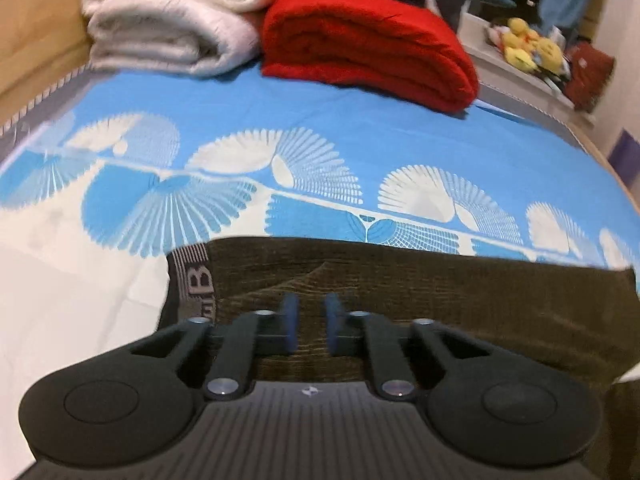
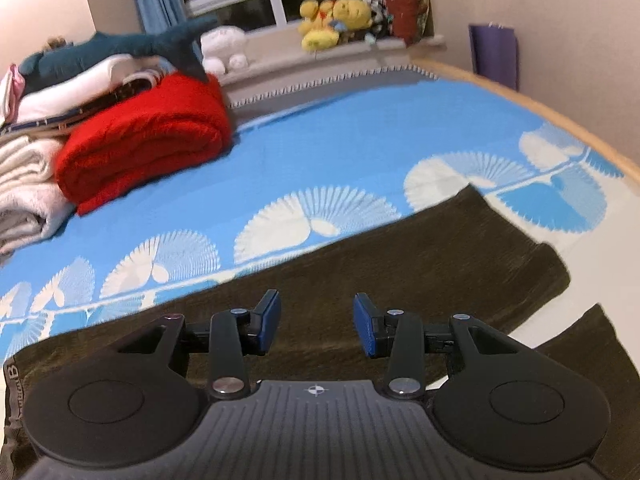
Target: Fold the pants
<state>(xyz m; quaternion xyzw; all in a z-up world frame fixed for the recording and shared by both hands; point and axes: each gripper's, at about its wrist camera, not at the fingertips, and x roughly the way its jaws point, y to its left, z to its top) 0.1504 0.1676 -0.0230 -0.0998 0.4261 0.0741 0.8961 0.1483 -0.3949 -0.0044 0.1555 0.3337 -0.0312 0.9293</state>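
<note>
Bed (image 2: 360, 132) under blue fan-print cover, red blanket (image 2: 152, 136) stacked at far side. Pants (image 2: 400, 264), dark olive, spread flat across near edge, waistband (image 1: 196, 280) to the left. Left claw (image 1: 311, 322) just above cloth, narrowly parted, empty. Right claw (image 2: 316, 326) wide apart, empty. Likely between folds; next, pinching an edge.

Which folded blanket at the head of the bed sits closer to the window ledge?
The red blanket. In the right wrist view it lies on the ledge side of the pile, under the shark plush; the cream blanket lies on its far side.
</note>
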